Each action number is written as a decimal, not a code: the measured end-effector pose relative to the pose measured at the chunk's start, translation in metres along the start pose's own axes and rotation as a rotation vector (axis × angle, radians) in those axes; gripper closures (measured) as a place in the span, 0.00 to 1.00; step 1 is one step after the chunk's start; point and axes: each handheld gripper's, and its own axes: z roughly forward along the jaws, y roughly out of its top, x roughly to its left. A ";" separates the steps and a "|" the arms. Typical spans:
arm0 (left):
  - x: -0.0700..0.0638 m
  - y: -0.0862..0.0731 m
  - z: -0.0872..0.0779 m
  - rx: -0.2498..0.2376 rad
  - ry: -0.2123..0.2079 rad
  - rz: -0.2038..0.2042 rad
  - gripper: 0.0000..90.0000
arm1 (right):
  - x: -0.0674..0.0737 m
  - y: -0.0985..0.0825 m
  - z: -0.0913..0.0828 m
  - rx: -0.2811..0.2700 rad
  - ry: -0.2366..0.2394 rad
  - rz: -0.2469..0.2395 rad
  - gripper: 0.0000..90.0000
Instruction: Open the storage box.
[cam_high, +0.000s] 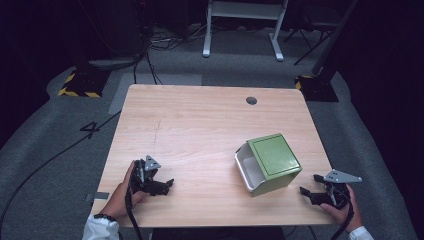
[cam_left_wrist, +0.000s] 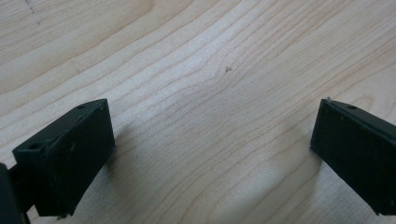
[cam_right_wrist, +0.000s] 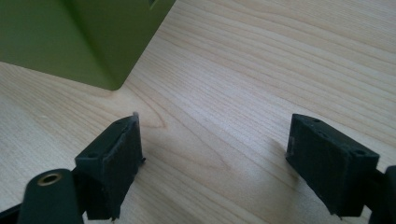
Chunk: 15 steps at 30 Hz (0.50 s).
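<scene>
Green box (cam_high: 270, 162) lies on side at table's (cam_high: 200, 125) 4 o'clock, white inside facing 9, apparently empty. Left gripper (cam_high: 162, 184) at 8 o'clock, right gripper (cam_high: 311, 190) at 5; both jaws spread, holding nothing. Box untouched; work seemingly not begun.

In the right gripper view the green box (cam_right_wrist: 79, 37) is cut off by the top and left edges at 11 o'clock, only one lower corner visible. In the high view its white inside (cam_high: 248, 170) is mostly hidden. The person's forearms leave the bottom edge.
</scene>
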 end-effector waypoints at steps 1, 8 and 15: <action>0.001 0.000 0.000 -0.001 -0.007 0.007 0.00 | 0.000 0.000 0.000 0.000 0.000 0.000 0.20; 0.006 0.002 0.001 -0.001 -0.052 0.059 0.00 | 0.000 0.000 0.000 0.000 0.000 -0.001 0.20; 0.001 0.010 0.007 0.011 -0.136 0.153 0.01 | 0.000 0.000 0.000 -0.001 -0.001 -0.002 0.20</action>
